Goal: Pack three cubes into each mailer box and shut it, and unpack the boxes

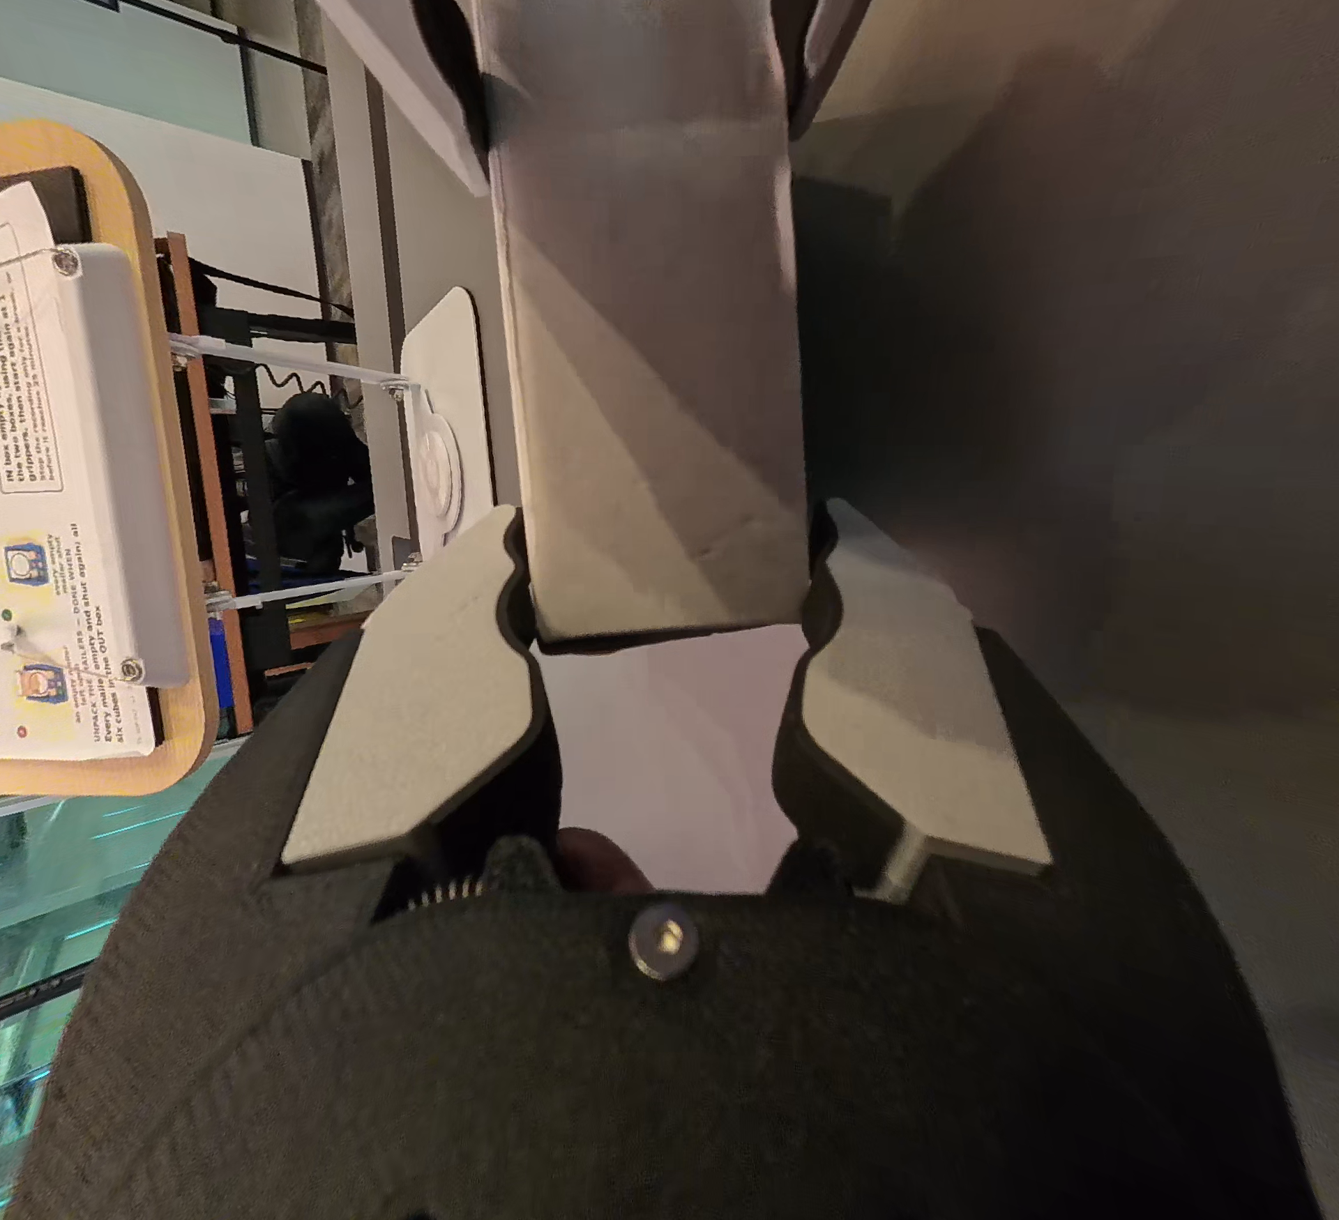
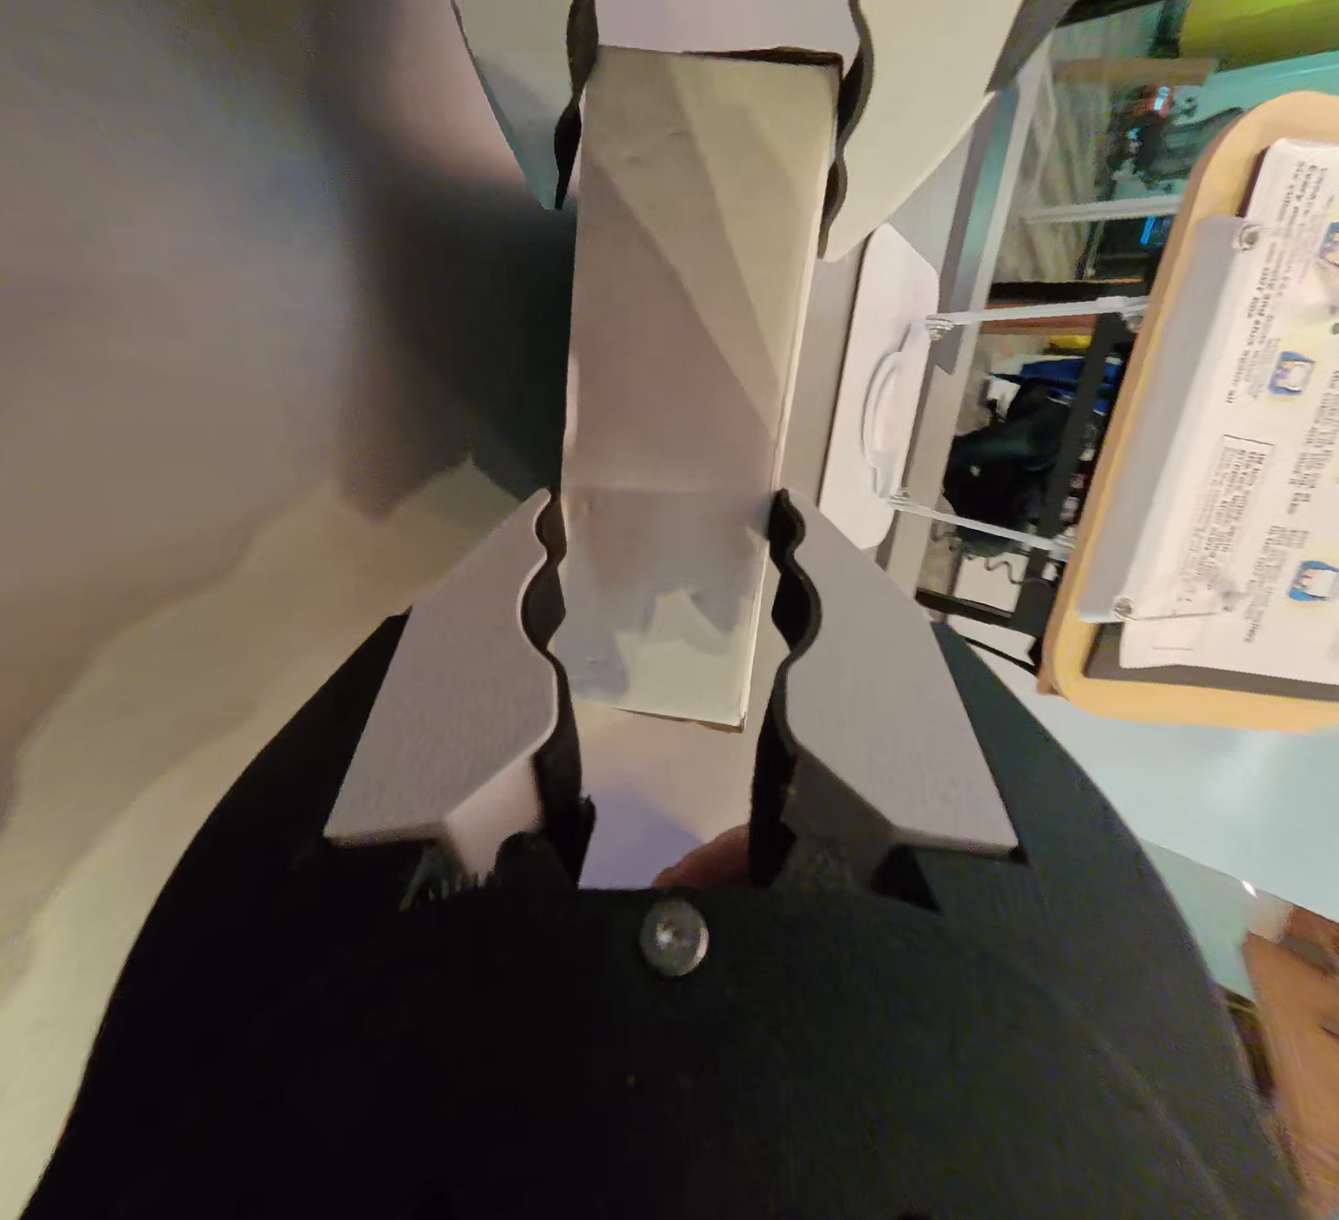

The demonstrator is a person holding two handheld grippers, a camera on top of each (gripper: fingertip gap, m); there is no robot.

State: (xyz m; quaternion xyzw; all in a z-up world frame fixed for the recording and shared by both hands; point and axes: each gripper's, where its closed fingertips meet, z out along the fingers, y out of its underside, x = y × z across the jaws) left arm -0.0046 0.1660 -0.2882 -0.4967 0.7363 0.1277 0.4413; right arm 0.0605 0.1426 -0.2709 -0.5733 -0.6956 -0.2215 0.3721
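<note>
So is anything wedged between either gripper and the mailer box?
Nothing visible. The mailer box sits directly between the left gripper fingers at one end and the right gripper fingers at the other, both gripping it.

- The right claw (image 2: 663,519), grey-fingered on a black body, clamps one end of a long white cardboard mailer box (image 2: 681,330).
- The left claw (image 2: 714,99) grips the box's far end.
- A wooden-framed instruction board (image 2: 1101,461) stands at right.

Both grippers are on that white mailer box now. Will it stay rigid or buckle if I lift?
The white mailer box looks like thin folded card, so it probably flexes under squeeze. Held at both ends by the left gripper and right gripper, it likely stays level.
</note>
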